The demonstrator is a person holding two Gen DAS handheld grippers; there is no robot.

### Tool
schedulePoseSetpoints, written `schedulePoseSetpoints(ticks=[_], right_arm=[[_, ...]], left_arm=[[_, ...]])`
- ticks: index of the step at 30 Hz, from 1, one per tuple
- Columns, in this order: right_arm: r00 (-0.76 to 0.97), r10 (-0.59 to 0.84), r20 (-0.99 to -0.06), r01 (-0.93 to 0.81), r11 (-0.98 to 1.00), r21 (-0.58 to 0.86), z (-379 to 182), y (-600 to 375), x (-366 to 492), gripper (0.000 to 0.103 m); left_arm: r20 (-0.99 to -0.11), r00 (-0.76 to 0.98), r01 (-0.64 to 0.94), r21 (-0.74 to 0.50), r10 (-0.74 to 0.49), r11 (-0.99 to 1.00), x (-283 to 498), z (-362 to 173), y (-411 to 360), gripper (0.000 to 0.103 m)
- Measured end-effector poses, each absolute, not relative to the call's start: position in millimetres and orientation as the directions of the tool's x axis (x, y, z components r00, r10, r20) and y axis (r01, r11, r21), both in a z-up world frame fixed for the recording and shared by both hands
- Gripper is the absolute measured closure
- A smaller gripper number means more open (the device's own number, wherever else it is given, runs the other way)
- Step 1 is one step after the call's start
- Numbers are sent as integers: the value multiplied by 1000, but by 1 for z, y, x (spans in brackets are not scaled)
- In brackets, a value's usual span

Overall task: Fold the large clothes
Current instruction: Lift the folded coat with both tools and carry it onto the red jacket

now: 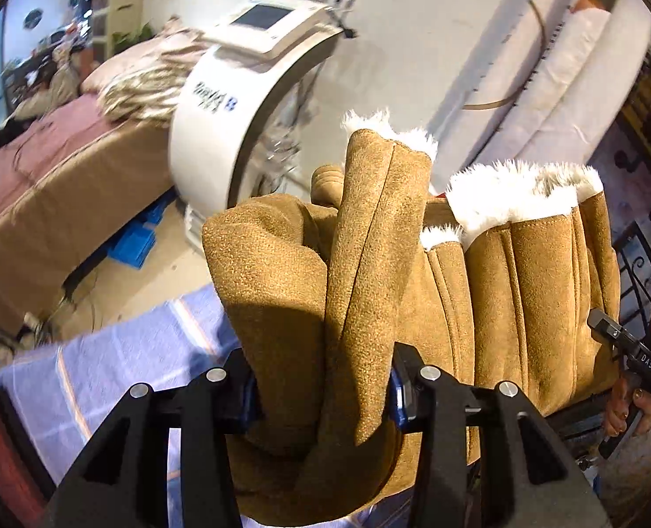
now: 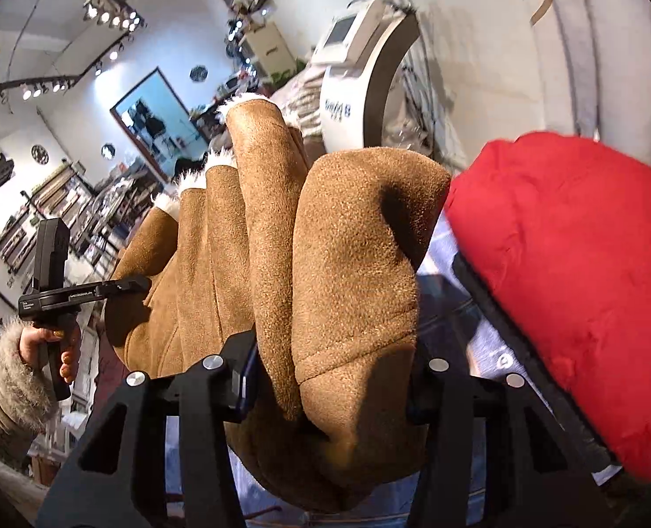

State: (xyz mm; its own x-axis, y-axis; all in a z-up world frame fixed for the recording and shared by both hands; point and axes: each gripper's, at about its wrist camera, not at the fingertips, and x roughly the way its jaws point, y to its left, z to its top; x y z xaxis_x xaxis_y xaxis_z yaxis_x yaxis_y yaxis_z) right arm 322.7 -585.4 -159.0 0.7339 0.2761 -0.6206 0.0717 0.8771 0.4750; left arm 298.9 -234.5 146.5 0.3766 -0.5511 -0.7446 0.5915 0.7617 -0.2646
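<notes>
Both grippers clamp thick bunches of one tan coat (image 1: pixel 413 264). Left gripper (image 1: pixel 323 396): jaws partly closed, pads pressed into folds that rise straight ahead and hide the fingertips. Right gripper (image 2: pixel 332 378): same grip, pads buried in suede. White fur trim (image 1: pixel 514 198) tops the folds. Red garment (image 2: pixel 580 273) sits right of the right gripper, its edge cut off. Striped cloth (image 1: pixel 118 361) lies below, mostly hidden. Background blurred.
</notes>
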Motion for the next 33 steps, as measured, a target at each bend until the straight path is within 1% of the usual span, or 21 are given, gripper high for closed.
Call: schedulePoseSetpoints(ticks=[3, 5, 8, 12, 14, 16, 17, 18, 19, 20, 21, 22, 23, 24, 26, 27, 29, 33], right_arm=[[809, 125, -575, 192, 868, 459, -131, -637, 299, 55], [837, 8, -547, 290, 842, 455, -116, -671, 278, 54], [837, -162, -522, 433, 779, 453, -106, -716, 241, 54], [769, -333, -545, 608, 642, 467, -118, -761, 199, 54], [719, -383, -580, 679, 566, 468, -142, -780, 185, 54], [663, -394, -637, 741, 467, 482, -173, -796, 174, 53], [641, -385, -664, 764, 405, 502, -192, -804, 168, 53], [626, -381, -681, 779, 348, 521, -213, -810, 163, 52], [611, -378, -695, 791, 297, 534, -233, -816, 157, 52], [610, -365, -704, 792, 237, 563, -251, -824, 149, 51], [628, -344, -698, 773, 177, 609, -269, -830, 143, 49], [654, -323, -684, 745, 118, 657, -287, -836, 135, 48], [673, -304, -675, 722, 67, 689, -301, -841, 131, 47], [680, -292, -673, 711, 35, 703, -310, -844, 129, 45], [671, -297, -679, 721, 45, 692, -320, -846, 133, 44], [677, -297, -673, 713, 39, 700, -325, -849, 133, 43], [694, -281, -663, 691, 2, 723, -336, -854, 131, 42], [685, -270, -676, 702, -1, 712, -348, -854, 130, 38]], left_arm=[[-688, 341, 708, -260, -641, 656, 315, 176, -319, 61], [-660, 291, 774, -263, -692, 576, 323, 185, -376, 61], [-644, 185, 833, -299, -743, 467, 334, 178, -462, 61], [-692, 62, 866, -321, -719, 384, 336, 134, -569, 61], [-743, 54, 899, -254, -667, 356, 329, 103, -611, 60], [-786, 83, 911, -189, -613, 366, 330, 68, -639, 58], [-795, 82, 904, -196, -601, 381, 336, 54, -645, 55], [-796, 65, 883, -236, -602, 406, 347, 40, -648, 50], [-790, 50, 865, -272, -611, 423, 357, 30, -648, 47], [-781, 36, 852, -302, -624, 427, 365, 22, -648, 41], [-776, 35, 849, -309, -630, 428, 372, 15, -643, 32], [-774, 41, 853, -301, -632, 425, 377, 11, -643, 28], [-772, 53, 858, -289, -633, 425, 377, 7, -644, 20], [-768, 56, 856, -292, -638, 426, 380, 3, -644, 16], [-759, 21, 825, -354, -651, 439, 391, -7, -641, 12], [-755, 1, 803, -390, -656, 451, 398, -12, -642, 8], [-746, -22, 772, -436, -665, 463, 404, -20, -636, 5], [-741, -10, 772, -432, -671, 466, 400, -19, -630, 5]])
